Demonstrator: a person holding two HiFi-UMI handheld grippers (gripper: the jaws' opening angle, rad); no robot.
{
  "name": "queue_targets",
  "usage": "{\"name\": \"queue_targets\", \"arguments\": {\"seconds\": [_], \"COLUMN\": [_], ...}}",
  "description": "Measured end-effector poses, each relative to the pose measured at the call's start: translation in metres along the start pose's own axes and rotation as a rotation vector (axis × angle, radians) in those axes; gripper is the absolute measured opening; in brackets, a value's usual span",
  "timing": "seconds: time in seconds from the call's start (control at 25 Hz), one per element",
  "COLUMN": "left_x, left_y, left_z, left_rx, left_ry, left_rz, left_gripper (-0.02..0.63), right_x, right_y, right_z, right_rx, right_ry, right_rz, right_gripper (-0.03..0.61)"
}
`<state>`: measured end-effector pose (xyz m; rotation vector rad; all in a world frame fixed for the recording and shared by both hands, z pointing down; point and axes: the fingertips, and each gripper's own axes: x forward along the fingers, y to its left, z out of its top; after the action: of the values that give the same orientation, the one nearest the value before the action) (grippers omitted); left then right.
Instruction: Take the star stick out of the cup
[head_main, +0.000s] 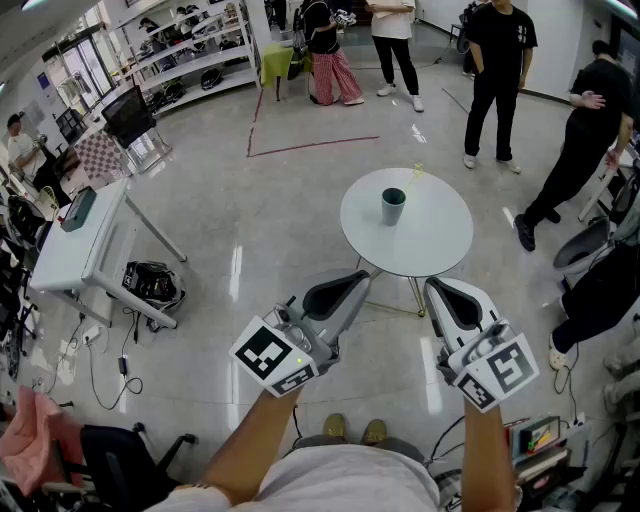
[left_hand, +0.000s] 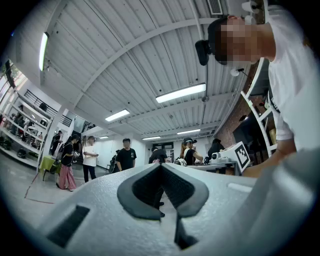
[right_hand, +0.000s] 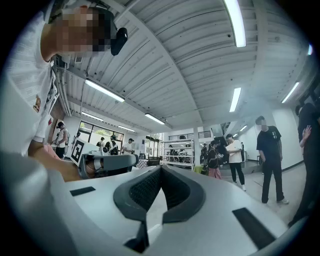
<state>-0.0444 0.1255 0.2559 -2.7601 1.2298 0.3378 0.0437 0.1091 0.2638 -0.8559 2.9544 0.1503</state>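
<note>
Left hand-held gripper (head_main: 343, 292) and right hand-held gripper (head_main: 447, 300) hang just short of the round white surface's (head_main: 440, 250) near edge in the head view. The dark teal cup (head_main: 393, 207) sits mid-surface, with the thin yellow star stick (head_main: 413, 178) leaning out. Left gripper view: jaws pressed together, empty. Right gripper view: same. The stick looks light and flimsy, so I'd pinch the shaft just above the rim.

A smooth, pale round tabletop (head_main: 440, 250) with a soft sheen carries a matt dark teal cup (head_main: 393, 207). The grey floor (head_main: 250, 220) is polished and glossy. The left gripper (head_main: 352, 284) and right gripper (head_main: 436, 291) have grainy matt grey plastic shells; dark ribbed pads (left_hand: 145, 190) line their jaws.
</note>
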Motion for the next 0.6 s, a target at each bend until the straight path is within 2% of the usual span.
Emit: {"name": "queue_targets", "arguments": {"seconds": [0.6], "left_x": [-0.014], "left_y": [0.021], "left_z": [0.004], "left_rx": [-0.004], "left_ry": [-0.013], "left_rz": [-0.016], "left_gripper": [0.014], "right_x": [0.020], "right_y": [0.009], "right_z": [0.003], "right_rx": [0.022], "right_ry": [-0.020], "right_rz": [-0.020], "right_gripper": [0.011]}}
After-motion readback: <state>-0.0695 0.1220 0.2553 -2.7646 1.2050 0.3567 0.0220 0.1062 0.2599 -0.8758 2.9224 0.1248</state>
